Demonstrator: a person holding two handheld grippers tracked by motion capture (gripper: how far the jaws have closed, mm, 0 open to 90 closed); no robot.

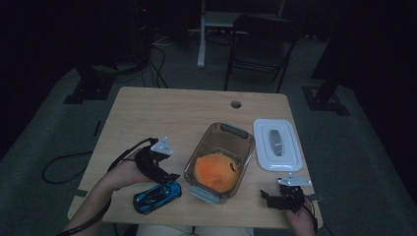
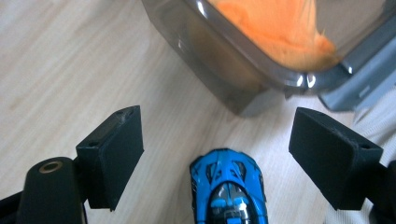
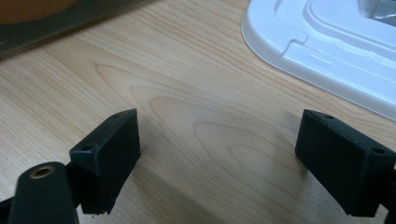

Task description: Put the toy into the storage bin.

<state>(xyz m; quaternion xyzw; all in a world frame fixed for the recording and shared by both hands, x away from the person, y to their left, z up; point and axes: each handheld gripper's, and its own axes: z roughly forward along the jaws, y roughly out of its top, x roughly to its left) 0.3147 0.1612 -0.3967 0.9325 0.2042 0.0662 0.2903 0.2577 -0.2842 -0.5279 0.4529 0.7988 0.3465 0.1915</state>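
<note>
My left gripper [image 2: 217, 154] has its jaws spread wide with nothing clamped, and the small glossy blue toy sports car [image 2: 229, 189] sits between them, low in the left gripper view, clear of both pads. Its nose points away from me, toward the smoky clear plastic container [image 2: 224, 70] holding a soft orange lump [image 2: 275, 28], so the long axis runs straight along my reach and the jaws straddle its flanks. From the high view, the car lies on the light wooden tabletop [image 1: 162, 113] near the front edge. My right gripper [image 3: 217, 154] hangs open over bare wood near the white plastic lid [image 3: 336, 46], well apart from the car. The left is clearly nearer.
</note>
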